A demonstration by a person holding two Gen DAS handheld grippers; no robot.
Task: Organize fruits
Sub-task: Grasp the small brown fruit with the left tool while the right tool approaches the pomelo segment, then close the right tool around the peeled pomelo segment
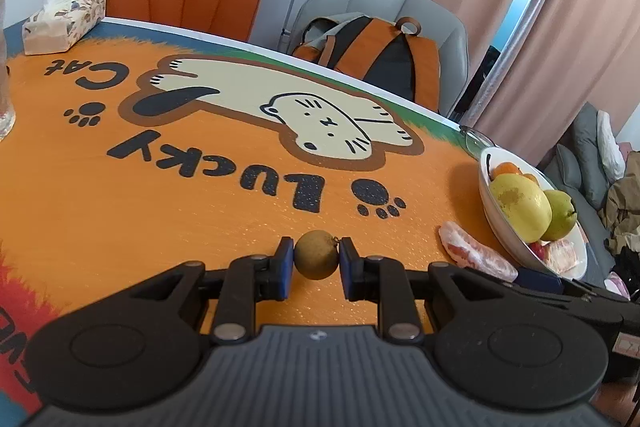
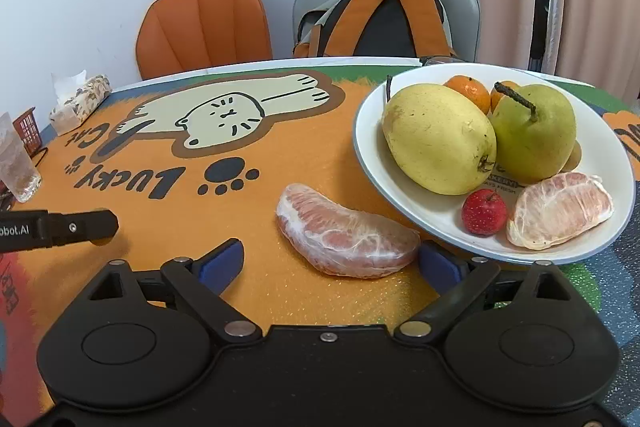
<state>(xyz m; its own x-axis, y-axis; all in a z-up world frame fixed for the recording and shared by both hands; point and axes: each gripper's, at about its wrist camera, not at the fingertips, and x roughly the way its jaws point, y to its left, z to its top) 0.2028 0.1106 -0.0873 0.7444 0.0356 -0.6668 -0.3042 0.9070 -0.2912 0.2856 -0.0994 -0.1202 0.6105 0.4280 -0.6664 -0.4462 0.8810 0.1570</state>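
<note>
Orange cat-print table [image 1: 160, 211]; left tool [image 1: 316, 259] clamps small brown fruit [image 1: 316, 255].

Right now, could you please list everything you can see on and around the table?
small round fruit: 1, brown, clamped in the left hand-held gripper
pomelo segment: 1, pink, on the mat beside the plate
plate: 1, white, at the table's right
pears: 2, yellow and green, on plate
oranges: 2, on plate, behind pears
small red fruit: 1, on plate
peeled segment: 1, pink, on plate
tissue box: 1, patterned, far left
glass: 1, clear, left edge
chairs: 2, orange and grey
backpack: 1, on grey chair
left hand-held gripper: shut
right hand-held gripper: open, by the segment
</note>
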